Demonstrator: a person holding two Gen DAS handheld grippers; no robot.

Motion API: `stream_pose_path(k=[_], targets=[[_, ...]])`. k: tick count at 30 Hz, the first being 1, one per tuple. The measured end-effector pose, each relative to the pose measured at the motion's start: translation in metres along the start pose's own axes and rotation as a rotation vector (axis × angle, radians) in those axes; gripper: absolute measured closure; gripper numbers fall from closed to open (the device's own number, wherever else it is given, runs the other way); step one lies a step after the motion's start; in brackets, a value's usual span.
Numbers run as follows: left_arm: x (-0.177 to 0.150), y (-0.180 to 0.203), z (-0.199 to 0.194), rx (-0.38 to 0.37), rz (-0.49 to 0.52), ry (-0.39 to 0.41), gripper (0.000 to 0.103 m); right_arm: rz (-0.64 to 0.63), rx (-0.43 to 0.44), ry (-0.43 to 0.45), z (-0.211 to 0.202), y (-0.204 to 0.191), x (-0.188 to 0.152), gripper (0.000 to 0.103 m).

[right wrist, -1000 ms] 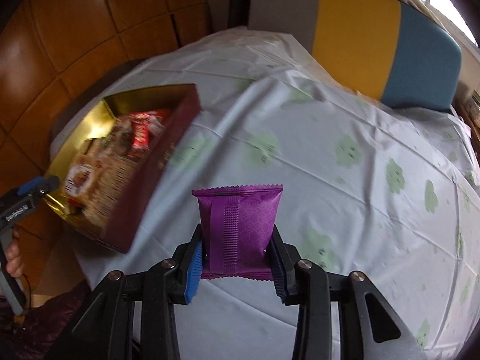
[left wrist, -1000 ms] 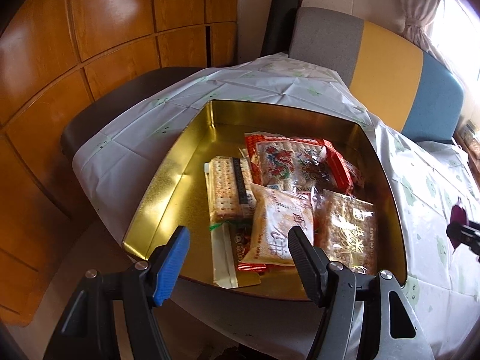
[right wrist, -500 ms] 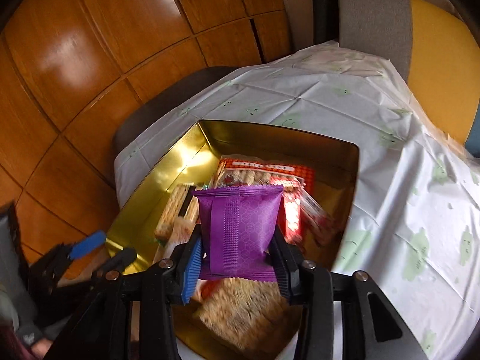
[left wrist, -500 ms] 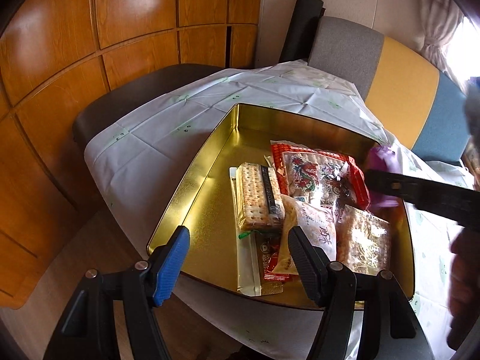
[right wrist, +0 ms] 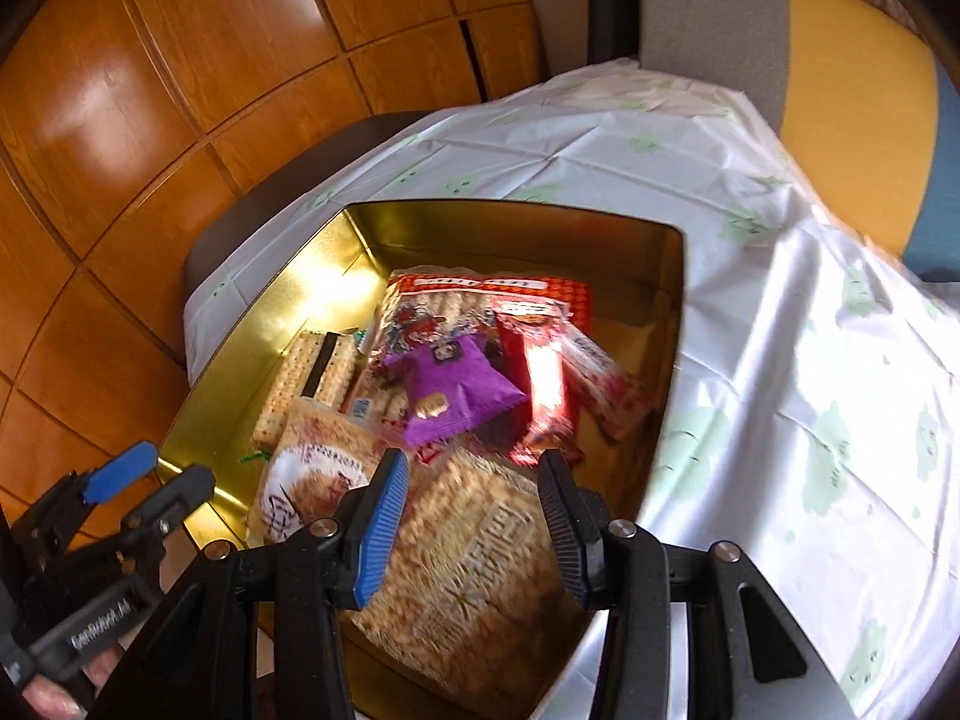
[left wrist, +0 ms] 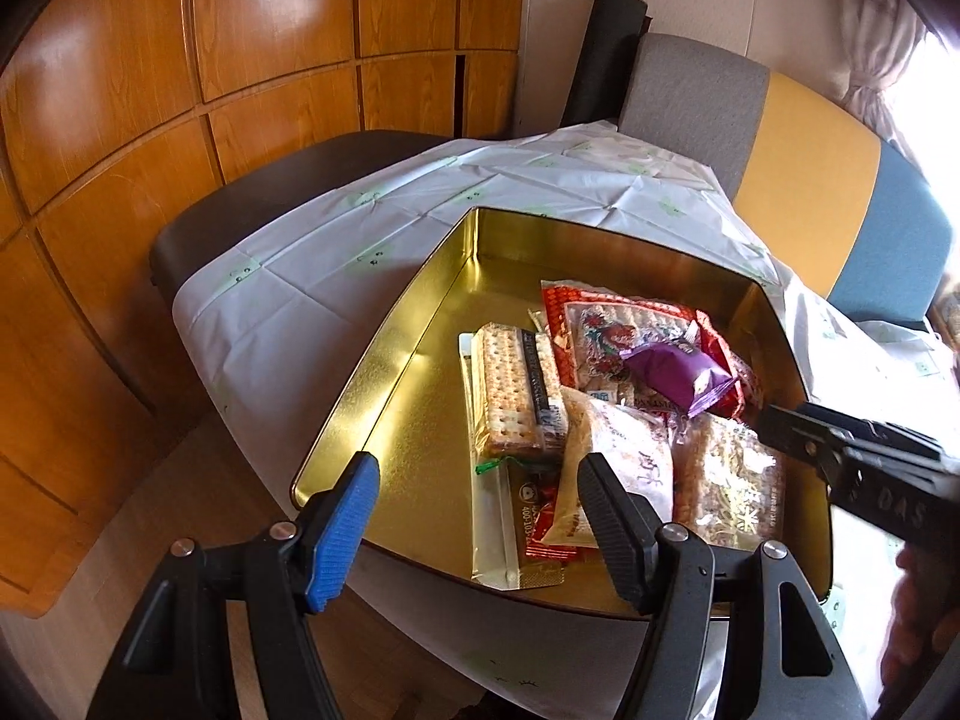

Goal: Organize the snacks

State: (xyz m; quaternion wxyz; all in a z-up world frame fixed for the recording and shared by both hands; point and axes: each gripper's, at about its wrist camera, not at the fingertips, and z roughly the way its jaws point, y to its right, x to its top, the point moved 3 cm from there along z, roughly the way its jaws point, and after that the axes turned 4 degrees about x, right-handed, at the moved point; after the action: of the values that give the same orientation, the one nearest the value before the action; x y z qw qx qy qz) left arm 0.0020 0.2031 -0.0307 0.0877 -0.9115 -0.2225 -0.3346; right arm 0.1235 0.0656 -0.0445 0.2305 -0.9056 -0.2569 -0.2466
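Note:
An open gold tin [left wrist: 384, 360] [right wrist: 666, 312] on the table holds several snack packets: a cracker pack [left wrist: 510, 390], a red packet [left wrist: 606, 324] and a beige packet [left wrist: 624, 456]. A purple packet [left wrist: 678, 375] [right wrist: 456, 390] lies loose on top of the red one. My right gripper [right wrist: 473, 462] hangs open just above and behind it, with nothing between its fingers; its tip [left wrist: 780, 420] enters the left wrist view from the right. Over the tin's near edge my left gripper [left wrist: 478, 468] [right wrist: 162, 474] stands open and holds nothing.
A white tablecloth [right wrist: 750, 360] with green prints covers the table right of the tin. A grey, yellow and blue chair back [left wrist: 810, 168] stands behind, a dark seat [left wrist: 252, 192] at the left, and wooden wall panels [left wrist: 180, 60] beyond it.
My right gripper carried the purple packet from over the tablecloth to above the tin and let it go; the packet now lies on the other snacks. The left gripper has barely moved.

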Motion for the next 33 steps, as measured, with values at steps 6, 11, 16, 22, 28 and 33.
stream_pose_path(k=[6,11,16,22,28,33], targets=[[-0.004,0.011,-0.011,-0.016,0.028,0.035,0.033,-0.007,-0.082,0.085,-0.027,-0.004,-0.021,0.057],[-0.011,0.022,-0.021,-0.021,0.062,0.057,0.031,0.030,-0.129,0.128,-0.045,0.001,-0.041,0.057],[-0.016,0.035,-0.029,-0.029,0.088,0.069,0.028,0.047,-0.171,0.153,-0.056,0.005,-0.054,0.057],[-0.019,0.044,-0.036,-0.029,0.112,0.083,0.027,0.046,-0.184,0.170,-0.066,0.007,-0.063,0.057],[-0.021,0.048,-0.040,-0.028,0.125,0.088,0.027,0.045,-0.185,0.181,-0.073,0.005,-0.067,0.057],[-0.021,0.048,-0.041,-0.027,0.128,0.091,0.027,0.045,-0.186,0.183,-0.075,0.004,-0.068,0.057]])
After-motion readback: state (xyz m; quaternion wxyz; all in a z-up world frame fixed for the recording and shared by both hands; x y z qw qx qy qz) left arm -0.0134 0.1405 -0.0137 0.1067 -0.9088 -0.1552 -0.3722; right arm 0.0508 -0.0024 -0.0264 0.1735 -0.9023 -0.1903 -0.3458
